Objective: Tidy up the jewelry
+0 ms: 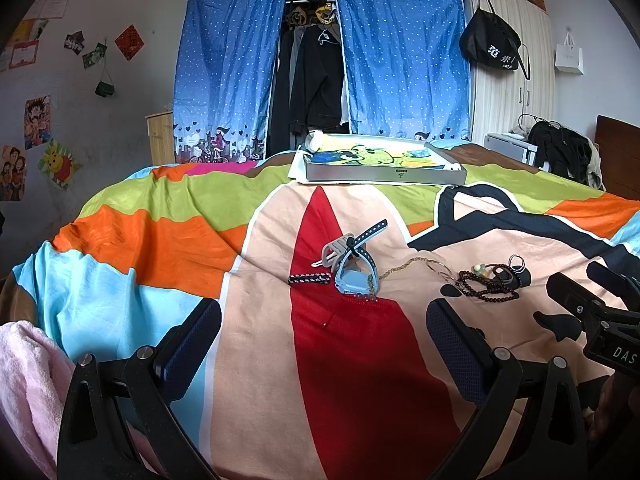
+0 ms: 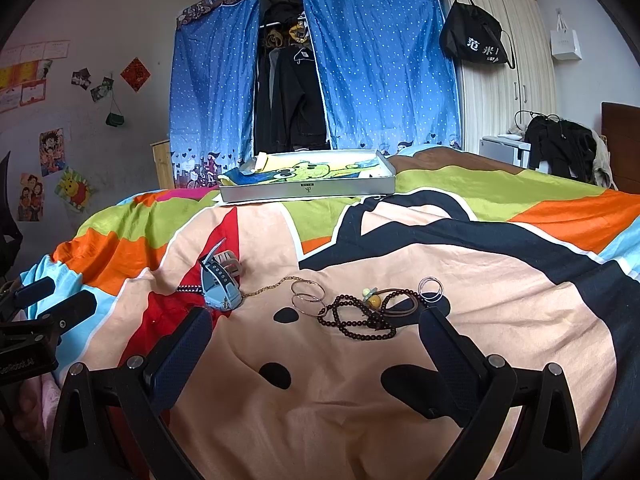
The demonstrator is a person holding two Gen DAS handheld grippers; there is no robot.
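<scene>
Both grippers spread wide and empty above the bedspread; jewelry untouched.

We take the shallow grey cardboard tray (image 2: 308, 194) as landmark: the pieces lie well on our side of it, strung in a row running left to right. The dark brown bead strand (image 2: 360, 322) lies dead ahead of the right gripper (image 2: 316, 336), which is nearer it; the pale blue plastic wristwatch (image 1: 352, 280) lies ahead of the left gripper (image 1: 324, 320). Thin metal hoops (image 2: 307, 296) sit between watch and beads.

left tool (image 1: 324, 340): fingers spread wide, empty | right tool (image 2: 316, 344): fingers spread wide, empty
</scene>
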